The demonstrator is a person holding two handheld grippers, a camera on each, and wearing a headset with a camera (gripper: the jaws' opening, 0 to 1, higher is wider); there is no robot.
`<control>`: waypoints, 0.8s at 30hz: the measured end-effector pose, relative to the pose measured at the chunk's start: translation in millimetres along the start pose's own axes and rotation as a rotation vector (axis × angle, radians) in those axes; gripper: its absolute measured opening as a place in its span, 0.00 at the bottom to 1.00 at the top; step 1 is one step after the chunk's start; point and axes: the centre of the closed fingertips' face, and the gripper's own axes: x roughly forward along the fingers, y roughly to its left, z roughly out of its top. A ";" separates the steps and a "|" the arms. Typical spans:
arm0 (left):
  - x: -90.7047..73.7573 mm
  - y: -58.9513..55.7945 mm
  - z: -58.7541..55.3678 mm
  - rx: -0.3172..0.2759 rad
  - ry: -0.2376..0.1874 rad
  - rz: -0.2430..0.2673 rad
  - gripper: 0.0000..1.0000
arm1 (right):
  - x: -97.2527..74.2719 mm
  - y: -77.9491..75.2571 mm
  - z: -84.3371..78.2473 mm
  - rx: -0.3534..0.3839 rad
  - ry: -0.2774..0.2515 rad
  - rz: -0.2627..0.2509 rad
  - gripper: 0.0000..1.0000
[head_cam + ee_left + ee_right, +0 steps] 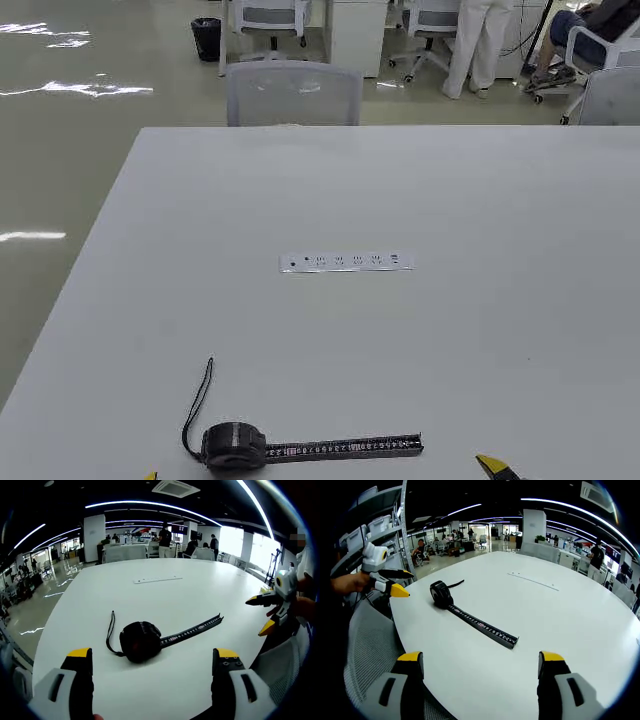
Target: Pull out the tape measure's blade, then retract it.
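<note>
Left gripper [153,653]: the jaws stood wide apart with nothing between them. The tape measure [141,641] lay on the white table [100,595] just ahead of this gripper. It was roughly centred between the two jaw tips but beyond them, not touching either. Its blade [192,630] was out, lying on the table and running off to the right of the case. The black wrist strap [109,630] trailed from the case's left side, away from me.

Right gripper [481,656]: these jaws were also wide apart and empty. From here the blade's free end lay ahead, about centred between the jaws and clear of them. The case sat farther ahead and to the left, at the blade's far end. My left gripper was held beyond the case, off the table edge, with its jaws parted.

In the head view, the case lay between my two grippers, nearer the left one. A power strip [346,262] lay well beyond the tape measure, mid-table.
</note>
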 end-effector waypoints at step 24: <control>18.1 9.0 0.4 -0.049 -0.060 0.138 0.99 | 14.1 -6.8 -2.2 -0.069 -0.034 0.058 0.87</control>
